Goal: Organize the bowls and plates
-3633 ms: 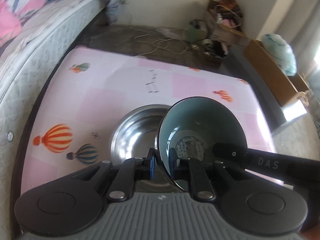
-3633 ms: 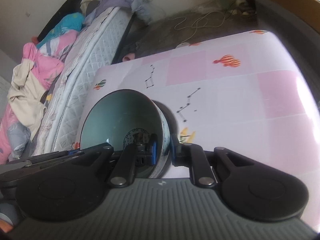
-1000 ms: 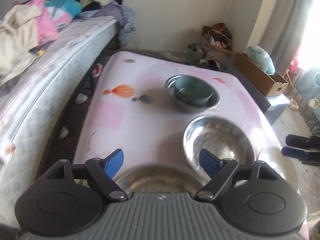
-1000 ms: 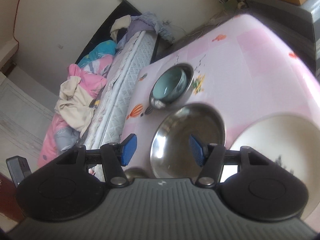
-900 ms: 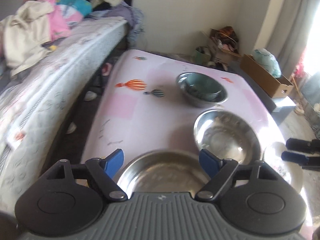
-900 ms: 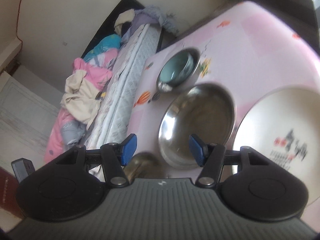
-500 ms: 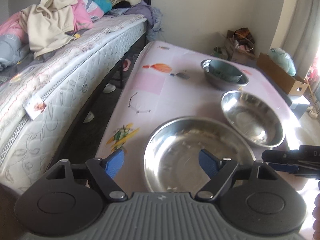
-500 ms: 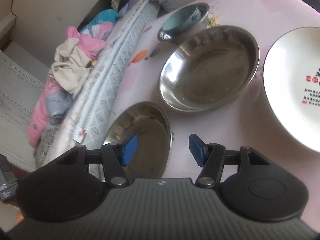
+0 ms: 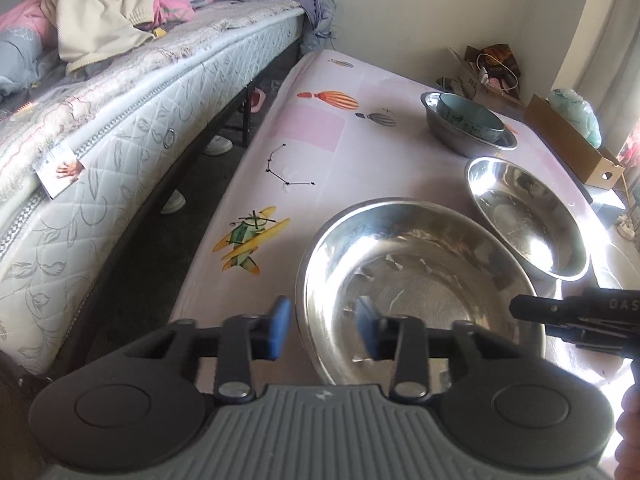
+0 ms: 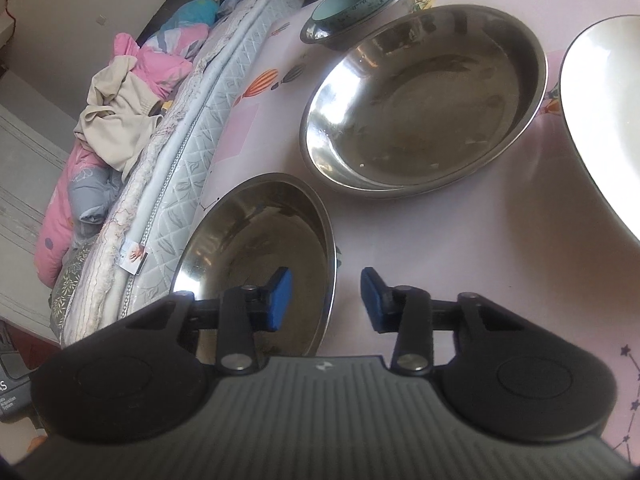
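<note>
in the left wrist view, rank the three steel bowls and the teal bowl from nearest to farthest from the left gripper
1. Big steel bowl: its near-left rim sits between the open jaws of the left gripper.
2. Middle steel bowl: beyond it, to the right.
3. Small steel bowl and the teal bowl nested inside it: farthest, too close to separate.

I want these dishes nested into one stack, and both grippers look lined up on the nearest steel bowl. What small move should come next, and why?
Probably close both grippers on the nearest large steel bowl. The left gripper is open with the bowl's left rim between its blue pads, and the right gripper is open astride the opposite rim. Neither grips yet. The middle steel bowl sits empty beside it.
</note>
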Available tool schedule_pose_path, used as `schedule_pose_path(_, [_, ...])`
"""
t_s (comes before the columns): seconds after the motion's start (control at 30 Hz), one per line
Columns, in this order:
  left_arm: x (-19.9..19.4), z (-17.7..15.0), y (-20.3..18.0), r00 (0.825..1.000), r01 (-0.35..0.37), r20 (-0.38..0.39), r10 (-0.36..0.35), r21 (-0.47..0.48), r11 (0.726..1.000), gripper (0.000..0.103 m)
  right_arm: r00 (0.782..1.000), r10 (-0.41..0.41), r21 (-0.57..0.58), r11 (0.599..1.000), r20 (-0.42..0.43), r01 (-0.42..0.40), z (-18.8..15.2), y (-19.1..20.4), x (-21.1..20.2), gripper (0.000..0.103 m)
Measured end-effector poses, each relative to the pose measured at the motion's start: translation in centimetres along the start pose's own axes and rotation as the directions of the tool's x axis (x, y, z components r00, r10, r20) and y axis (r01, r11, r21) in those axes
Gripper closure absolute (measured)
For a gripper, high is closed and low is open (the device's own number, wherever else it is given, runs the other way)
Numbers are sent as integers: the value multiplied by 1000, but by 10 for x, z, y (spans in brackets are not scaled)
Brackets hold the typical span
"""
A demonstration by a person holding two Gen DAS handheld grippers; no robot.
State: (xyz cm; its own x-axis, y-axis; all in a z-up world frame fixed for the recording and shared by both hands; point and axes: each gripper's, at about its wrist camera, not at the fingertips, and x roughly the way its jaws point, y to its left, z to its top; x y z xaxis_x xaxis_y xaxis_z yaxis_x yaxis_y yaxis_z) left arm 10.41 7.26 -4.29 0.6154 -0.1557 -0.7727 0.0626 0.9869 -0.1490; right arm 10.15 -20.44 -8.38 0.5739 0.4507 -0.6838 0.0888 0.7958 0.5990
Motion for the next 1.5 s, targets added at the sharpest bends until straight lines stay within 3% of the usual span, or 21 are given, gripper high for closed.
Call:
schedule_pose_path(0.17, [4, 0, 6, 1000, 3, -7, -4, -11, 1000, 84, 1000, 1, 15, 1000, -1, -1, 0, -2, 7, 91])
schedule_pose_path(0.23, [4, 0, 10, 1000, 29, -11, -29, -28, 999, 85, 1000, -1, 13, 1000, 2, 1, -1, -3, 7, 93])
schedule_pose_path(0.53, [0, -5, 13, 996, 82, -35, -82, -9, 997, 87, 1000, -21, -2, 1000, 0, 21, -3, -3, 0, 95])
schedule_pose_path(0.9, [14, -3, 4, 997, 41, -73, -38, 44, 998, 86, 1000, -30, -5, 1000, 0, 30, -6, -7, 2, 93])
schedule_pose_path(1.5, [16, -8, -8, 998, -24, -50, 28, 74, 997, 88, 998, -55, -29, 998, 39, 57, -10, 1, 10, 95])
